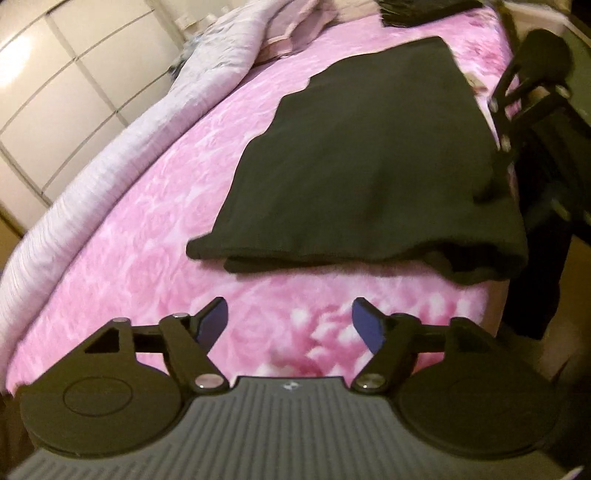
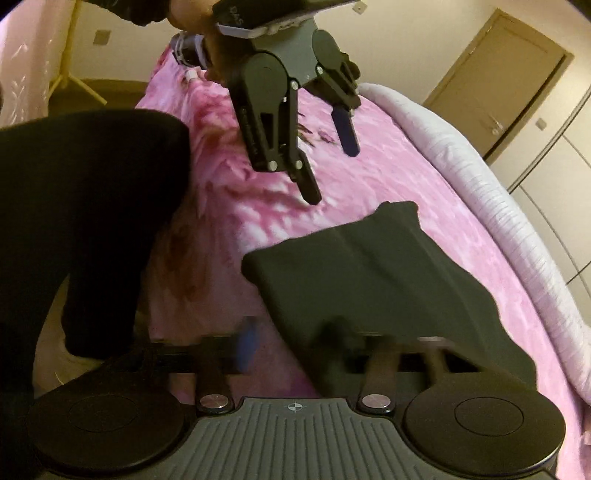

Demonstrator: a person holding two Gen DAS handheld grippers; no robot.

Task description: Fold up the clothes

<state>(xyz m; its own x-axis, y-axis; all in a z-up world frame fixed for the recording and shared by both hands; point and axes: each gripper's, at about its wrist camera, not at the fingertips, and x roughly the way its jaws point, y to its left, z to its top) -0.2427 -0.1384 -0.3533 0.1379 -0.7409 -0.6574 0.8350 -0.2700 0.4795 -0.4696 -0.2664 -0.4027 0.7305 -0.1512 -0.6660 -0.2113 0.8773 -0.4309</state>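
A folded black garment [image 1: 369, 166] [image 2: 369, 277] lies flat on the pink bedspread [image 1: 166, 240] [image 2: 388, 166]. In front of the garment's near edge, my left gripper [image 1: 290, 325] [image 2: 328, 164] hovers open and empty. My right gripper [image 2: 291, 343] [image 1: 506, 122] is at the garment's side edge and is blurred. Its blue pad [image 2: 247, 343] stands apart from the cloth, with bedspread showing between them. The cloth's edge drapes over the other finger and hides it.
A rolled lilac quilt [image 1: 110, 166] [image 2: 498, 203] runs along the bed's far side, with a pillow [image 1: 295, 33] beyond. A person's black-trousered leg [image 2: 92, 203] stands at the bed's edge. Another dark item [image 1: 424, 11] lies at the far end. A door [image 2: 498, 74] and wardrobe [image 1: 55, 92] are behind.
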